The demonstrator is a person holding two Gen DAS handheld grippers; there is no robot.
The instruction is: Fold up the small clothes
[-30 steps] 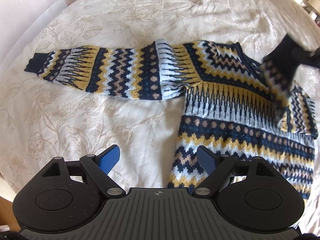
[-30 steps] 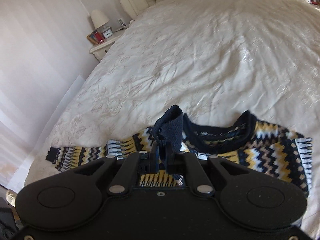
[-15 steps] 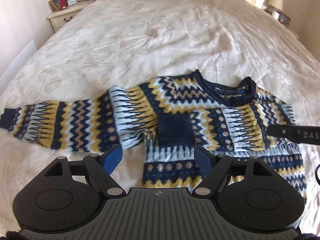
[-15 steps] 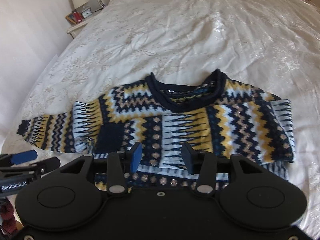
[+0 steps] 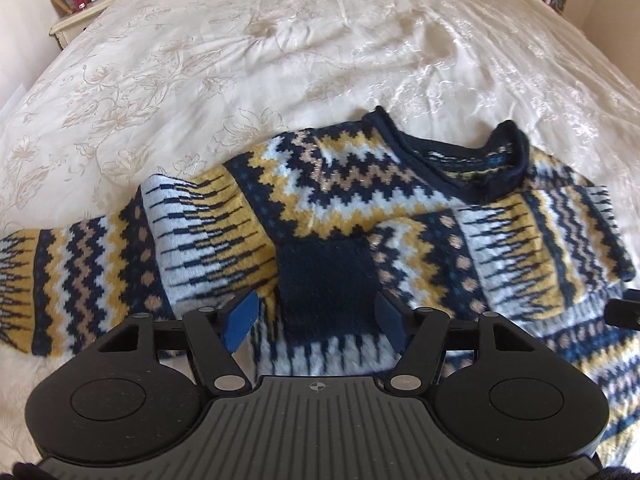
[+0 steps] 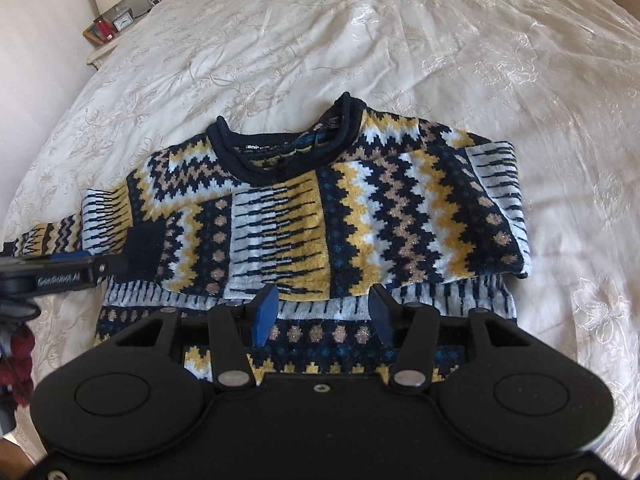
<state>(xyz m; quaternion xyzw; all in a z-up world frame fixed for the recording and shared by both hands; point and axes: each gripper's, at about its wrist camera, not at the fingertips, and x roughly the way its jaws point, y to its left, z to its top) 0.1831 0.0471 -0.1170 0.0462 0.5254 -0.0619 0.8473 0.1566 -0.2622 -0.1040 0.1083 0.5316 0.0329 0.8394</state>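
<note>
Left gripper [image 5: 316, 322]: jaws wide, nothing held, poised over the navy cuff [image 5: 326, 280]. Right gripper [image 6: 322, 314]: jaws wide, empty, above the hem bands. The navy, yellow and white zigzag-knit jumper [image 6: 360, 208] lies face up near the foot edge of the cream embroidered bed [image 6: 400, 40]; one sleeve is folded across the chest, the other sleeve [image 5: 80, 276] trails toward the left edge. Thick, soft, floppy knit, probably grippy; best pinched at that trailing sleeve's cuff.
</note>
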